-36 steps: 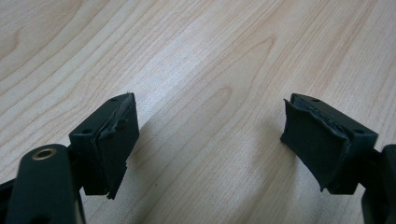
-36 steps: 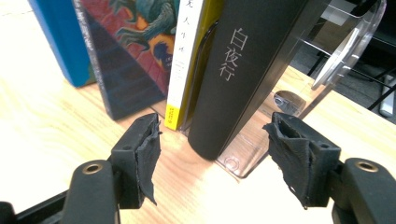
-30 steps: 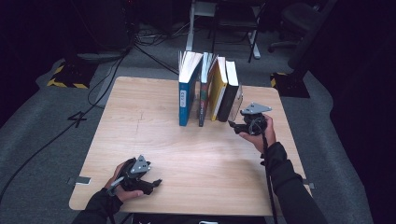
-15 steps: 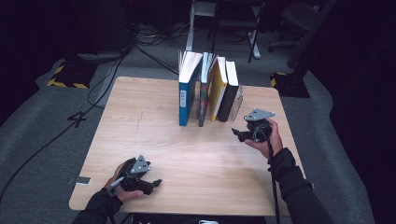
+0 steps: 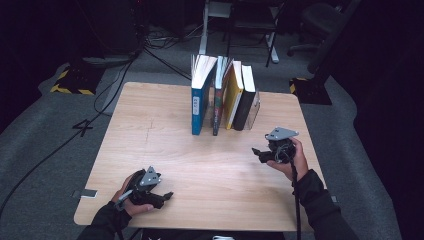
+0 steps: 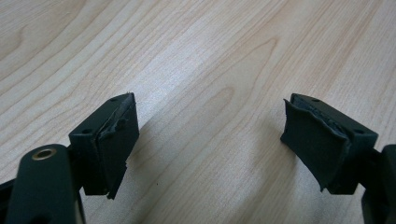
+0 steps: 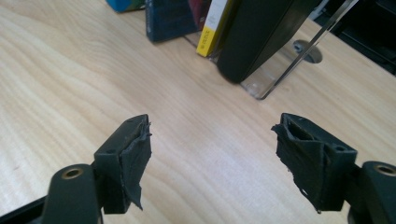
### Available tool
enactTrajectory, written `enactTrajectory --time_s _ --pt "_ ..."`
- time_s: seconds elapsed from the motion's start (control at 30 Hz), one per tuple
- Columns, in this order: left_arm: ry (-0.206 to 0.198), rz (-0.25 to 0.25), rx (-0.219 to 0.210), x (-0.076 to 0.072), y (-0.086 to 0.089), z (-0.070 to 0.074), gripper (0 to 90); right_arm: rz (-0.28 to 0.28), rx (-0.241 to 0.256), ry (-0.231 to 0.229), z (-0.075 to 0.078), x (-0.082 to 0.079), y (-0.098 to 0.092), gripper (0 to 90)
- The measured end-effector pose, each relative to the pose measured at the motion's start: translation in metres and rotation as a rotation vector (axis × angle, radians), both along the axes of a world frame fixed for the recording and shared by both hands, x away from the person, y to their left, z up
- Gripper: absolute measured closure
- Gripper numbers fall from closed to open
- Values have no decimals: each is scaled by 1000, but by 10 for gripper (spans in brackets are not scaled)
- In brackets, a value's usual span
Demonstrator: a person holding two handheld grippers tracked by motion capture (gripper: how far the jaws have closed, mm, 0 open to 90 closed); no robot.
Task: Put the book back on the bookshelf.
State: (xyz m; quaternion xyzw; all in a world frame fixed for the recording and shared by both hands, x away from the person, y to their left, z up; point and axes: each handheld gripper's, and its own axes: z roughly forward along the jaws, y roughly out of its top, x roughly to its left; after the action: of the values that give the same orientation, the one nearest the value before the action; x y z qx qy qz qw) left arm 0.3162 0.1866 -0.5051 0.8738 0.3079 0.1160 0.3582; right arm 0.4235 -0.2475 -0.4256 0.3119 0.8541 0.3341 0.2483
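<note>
A pale wooden worktop (image 5: 165, 140) stands on grey carpet in a dark room. Both claws gape wide, empty: the right claw (image 5: 261, 154) near the upright books (image 5: 223, 97), the left claw (image 5: 162, 196) at the near edge.

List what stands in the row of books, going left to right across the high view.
Blue book → dark thin book → yellow book → black book → clear bookend.
</note>
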Motion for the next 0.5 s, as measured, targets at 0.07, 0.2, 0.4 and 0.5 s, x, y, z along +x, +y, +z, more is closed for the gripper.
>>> enactTrajectory --time_s 0.07,0.2,0.4,0.5 --pt "0 0 0 0 0 0 184 7 -1 3 -4 -4 -2 265" --pt "0 0 0 0 0 0 184 18 -27 3 -10 -12 -6 260" --pt "0 0 0 0 0 0 184 25 -39 2 -14 -22 -12 255" --pt "0 0 0 0 0 0 184 40 -25 16 -16 -27 -17 251"
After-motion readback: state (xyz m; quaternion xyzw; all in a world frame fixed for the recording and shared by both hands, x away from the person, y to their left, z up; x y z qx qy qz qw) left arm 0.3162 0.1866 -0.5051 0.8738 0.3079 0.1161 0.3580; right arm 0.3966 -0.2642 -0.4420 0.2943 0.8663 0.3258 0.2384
